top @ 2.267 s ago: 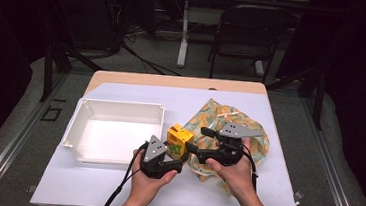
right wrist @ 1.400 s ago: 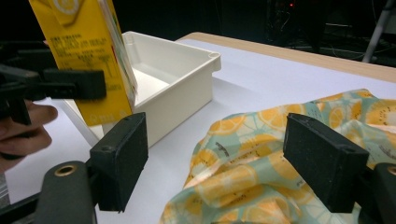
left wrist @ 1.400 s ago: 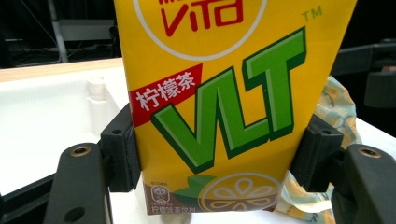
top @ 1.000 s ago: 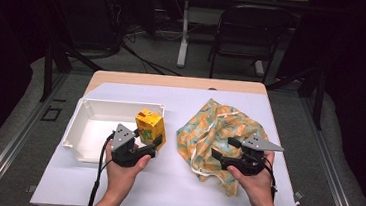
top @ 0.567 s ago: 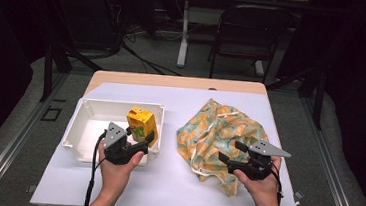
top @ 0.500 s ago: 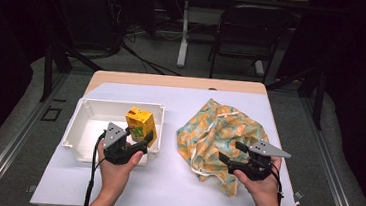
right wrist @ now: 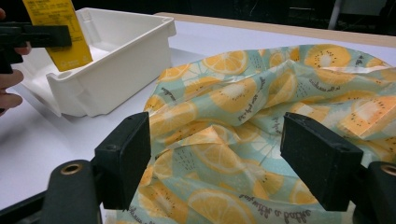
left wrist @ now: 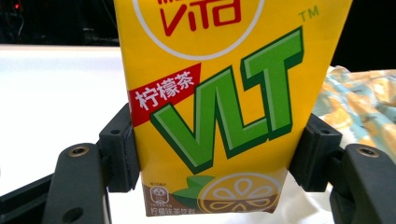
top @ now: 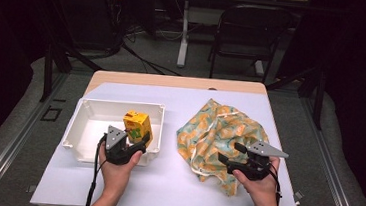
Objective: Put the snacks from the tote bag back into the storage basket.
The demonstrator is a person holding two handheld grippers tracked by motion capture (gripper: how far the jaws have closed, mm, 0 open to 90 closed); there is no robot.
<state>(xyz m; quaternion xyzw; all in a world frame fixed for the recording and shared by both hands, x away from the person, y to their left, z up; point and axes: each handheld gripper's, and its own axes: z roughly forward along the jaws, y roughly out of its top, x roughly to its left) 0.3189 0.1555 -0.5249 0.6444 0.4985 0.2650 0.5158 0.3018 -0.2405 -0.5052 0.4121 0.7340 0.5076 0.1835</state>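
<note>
- Lemon tea carton stands upright, pinched in the left tongs, over the white bin's near right corner, just off its floor.
- Right tongs gape empty above the fruit-print bag, well apart.

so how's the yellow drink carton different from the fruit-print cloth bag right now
The yellow drink carton is a stiff box, held tilted over the white bin by the left hand-held gripper. The fruit-print cloth bag is soft, lying crumpled on the table; the right hand-held gripper straddles it with jaws open. Both show citrus pictures.
</note>
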